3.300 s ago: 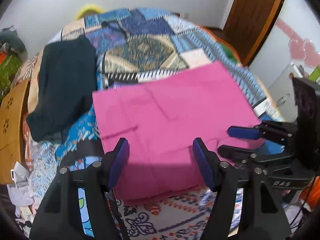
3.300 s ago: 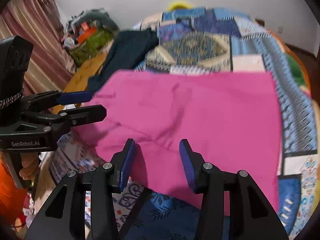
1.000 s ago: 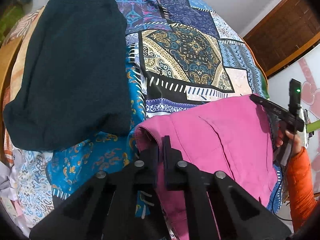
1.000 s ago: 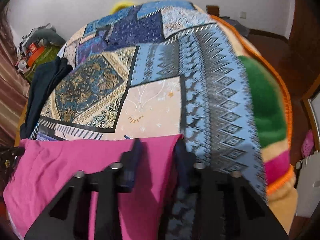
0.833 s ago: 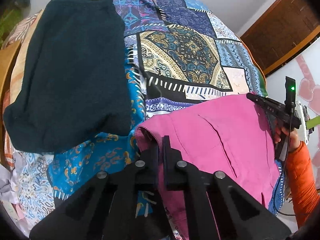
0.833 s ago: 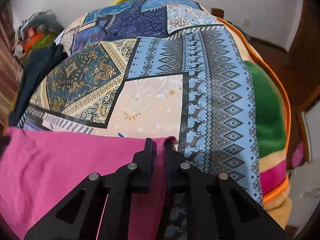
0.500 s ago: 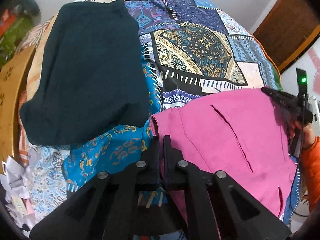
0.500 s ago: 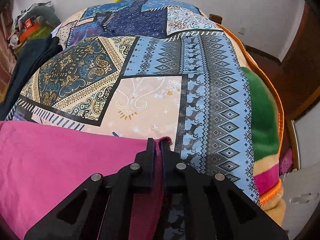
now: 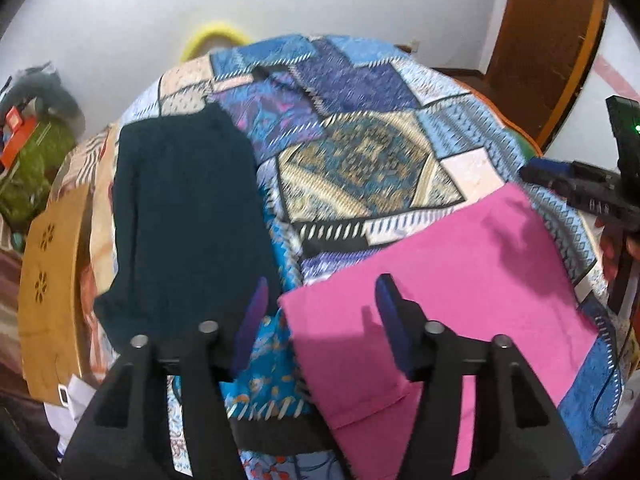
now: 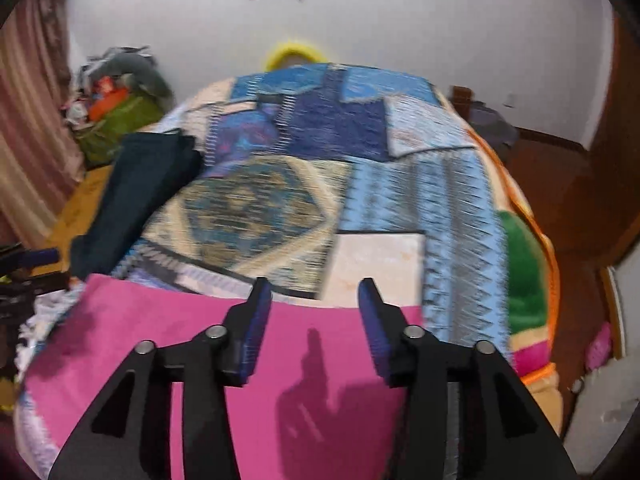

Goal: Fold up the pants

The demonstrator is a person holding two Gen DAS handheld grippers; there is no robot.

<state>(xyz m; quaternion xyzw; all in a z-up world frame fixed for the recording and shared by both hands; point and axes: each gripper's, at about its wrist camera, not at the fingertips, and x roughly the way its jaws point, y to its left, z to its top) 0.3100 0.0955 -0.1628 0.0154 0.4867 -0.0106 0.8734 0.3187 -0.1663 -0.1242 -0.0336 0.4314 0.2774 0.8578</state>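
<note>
Both claws, left claw (image 9: 320, 312) and right claw (image 10: 310, 308), spread above pink pants (image 9: 460, 280), seemingly folded flat.

Patchwork blanket (image 9: 360, 152) over the bed, dark cloth (image 9: 180, 216) lying on its left side, yellow ring (image 9: 212, 36) by the white wall, brown door (image 9: 544, 40) on the right, green bag (image 10: 116, 120) in the corner, pink curtain (image 10: 28, 128)

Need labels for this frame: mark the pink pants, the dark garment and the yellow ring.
pink pants (image 9: 460, 280), left wrist view, middle of the flat top layer
dark garment (image 9: 184, 216), left wrist view, its centre
yellow ring (image 10: 294, 50), right wrist view, top of arc
</note>
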